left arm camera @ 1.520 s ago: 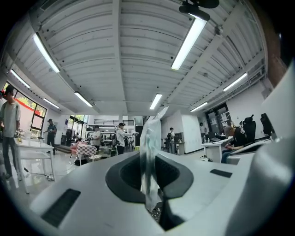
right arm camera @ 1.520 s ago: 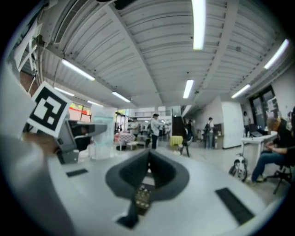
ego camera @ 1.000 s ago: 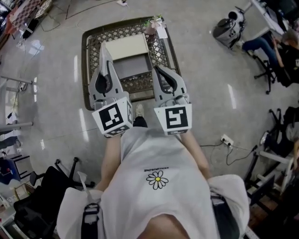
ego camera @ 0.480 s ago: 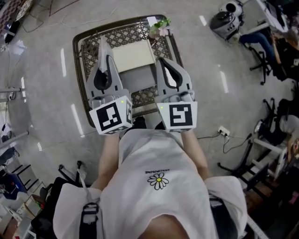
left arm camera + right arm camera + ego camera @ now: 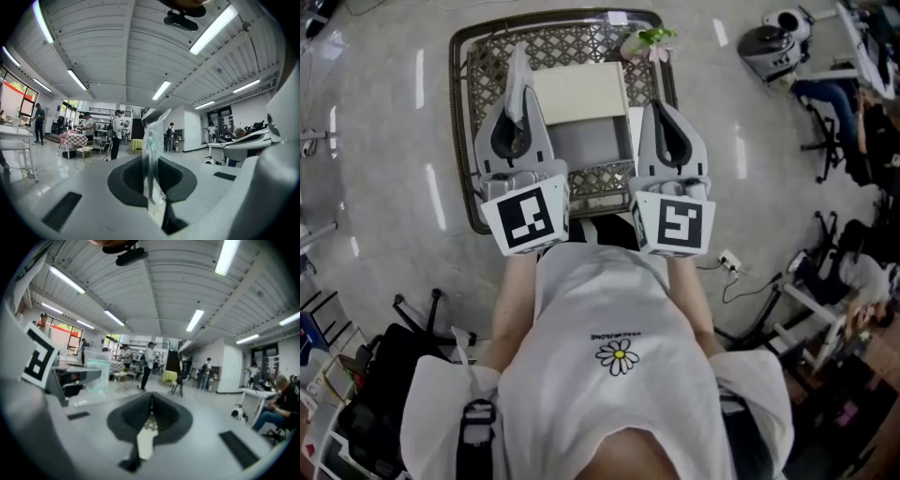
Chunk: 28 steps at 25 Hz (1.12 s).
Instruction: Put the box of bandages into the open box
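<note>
The open box [image 5: 591, 141] stands on a small lattice-top table [image 5: 478, 75], its cream lid [image 5: 579, 92] folded back and its grey inside showing. Both grippers are held side by side above the table's near edge, pointing out into the room. My left gripper [image 5: 517, 94] [image 5: 152, 140] is shut on a strip of clear plastic film [image 5: 152, 159], whose end [image 5: 517, 67] sticks out past the tips. My right gripper [image 5: 664, 111] [image 5: 151, 399] is shut with nothing in it. I cannot pick out a box of bandages in any view.
A small potted plant [image 5: 645, 42] and a white card [image 5: 617, 17] sit at the table's far edge. A power strip [image 5: 729, 261] lies on the tiled floor to the right. Chairs, desks and people fill the room beyond [image 5: 150, 357].
The head view has shifted, so the table and open box now lie more squarely under both grippers. Both grippers stay shut, and the left still holds the plastic film.
</note>
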Each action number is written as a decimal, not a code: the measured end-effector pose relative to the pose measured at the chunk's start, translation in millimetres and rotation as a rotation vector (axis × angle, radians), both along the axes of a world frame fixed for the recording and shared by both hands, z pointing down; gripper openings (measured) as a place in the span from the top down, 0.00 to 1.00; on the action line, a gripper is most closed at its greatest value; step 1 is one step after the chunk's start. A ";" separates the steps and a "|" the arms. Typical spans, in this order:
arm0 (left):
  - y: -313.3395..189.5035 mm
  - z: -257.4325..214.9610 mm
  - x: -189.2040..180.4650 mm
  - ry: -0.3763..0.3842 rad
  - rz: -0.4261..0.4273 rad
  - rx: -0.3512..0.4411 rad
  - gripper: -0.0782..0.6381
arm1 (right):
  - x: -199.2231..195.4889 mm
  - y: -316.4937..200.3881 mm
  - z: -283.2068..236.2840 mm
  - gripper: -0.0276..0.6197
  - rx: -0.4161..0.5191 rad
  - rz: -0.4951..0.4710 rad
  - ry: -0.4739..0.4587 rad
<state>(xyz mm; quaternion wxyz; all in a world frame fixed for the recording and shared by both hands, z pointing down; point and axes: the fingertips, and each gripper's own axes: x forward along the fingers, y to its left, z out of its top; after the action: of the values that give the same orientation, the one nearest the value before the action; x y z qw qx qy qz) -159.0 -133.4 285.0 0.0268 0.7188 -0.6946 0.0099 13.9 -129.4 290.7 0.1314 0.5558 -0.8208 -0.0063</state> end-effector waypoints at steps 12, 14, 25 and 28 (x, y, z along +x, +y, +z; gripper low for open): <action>0.2 -10.4 -7.7 -0.046 -0.086 0.025 0.83 | -8.3 -17.3 -6.6 0.91 0.026 -0.074 -0.082; 0.7 -12.4 -5.2 -0.059 -0.086 0.032 0.83 | -9.9 -17.2 -6.7 0.91 0.027 -0.086 -0.087; -8.8 -8.8 11.2 -0.151 -0.034 -0.014 0.83 | -5.9 -20.6 -2.5 0.91 0.008 -0.081 -0.110; -14.4 -4.5 13.5 -0.304 -0.006 -0.055 0.83 | -3.2 -21.4 1.1 0.91 -0.010 -0.063 -0.108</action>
<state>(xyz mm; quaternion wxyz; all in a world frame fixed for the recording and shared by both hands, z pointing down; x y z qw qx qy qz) -145.5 -147.8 280.5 -0.0589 0.7059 -0.6923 0.1376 10.7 -150.8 291.9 0.0894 0.5287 -0.8438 0.0236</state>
